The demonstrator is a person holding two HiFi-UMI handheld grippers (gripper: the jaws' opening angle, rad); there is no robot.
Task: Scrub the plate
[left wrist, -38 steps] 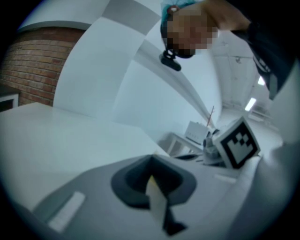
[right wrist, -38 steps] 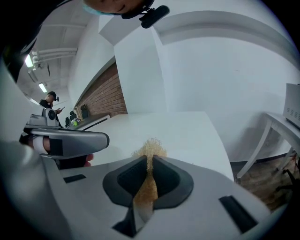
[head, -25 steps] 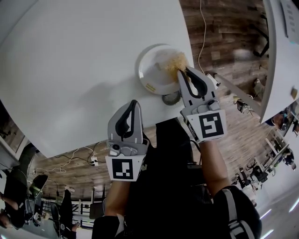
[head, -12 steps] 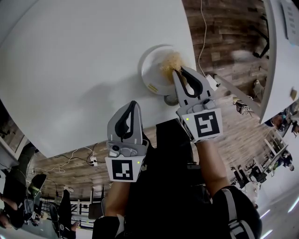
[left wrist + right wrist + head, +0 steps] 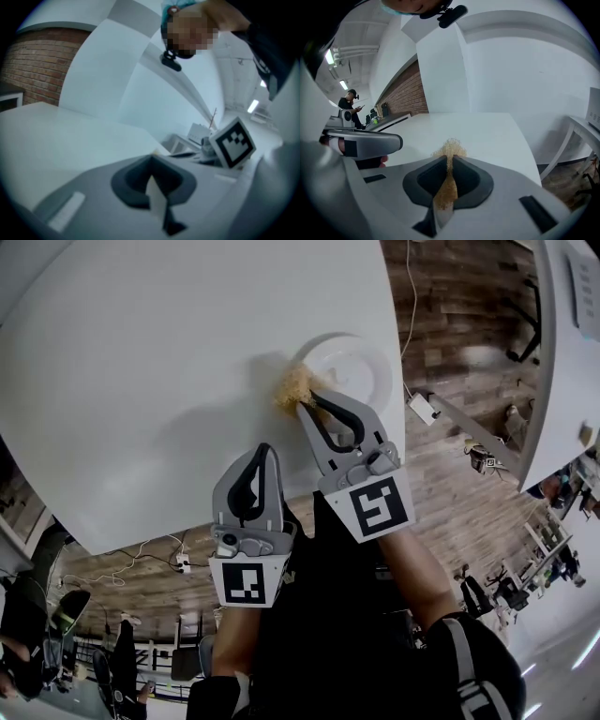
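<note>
Pinching a scrubber (image 5: pixel 292 388) at the plate (image 5: pixel 364 360) rim

The white plate sits near the table (image 5: pixel 141 381) edge. The right gripper (image 5: pixel 304 405) reaches forward, jaws clamped on the tan scrubber (at the plate's left rim). The left gripper (image 5: pixel 266 450) hangs nearer the person, jaws pressed together, empty.

We see a round white plate (image 5: pixel 361 357) lying flat near the white surface's (image 5: pixel 141 381) edge, with a tan fibrous scrubber (image 5: pixel 292 388) pinched in our right hand-held gripper (image 5: pixel 302 405) at its left rim.
</note>
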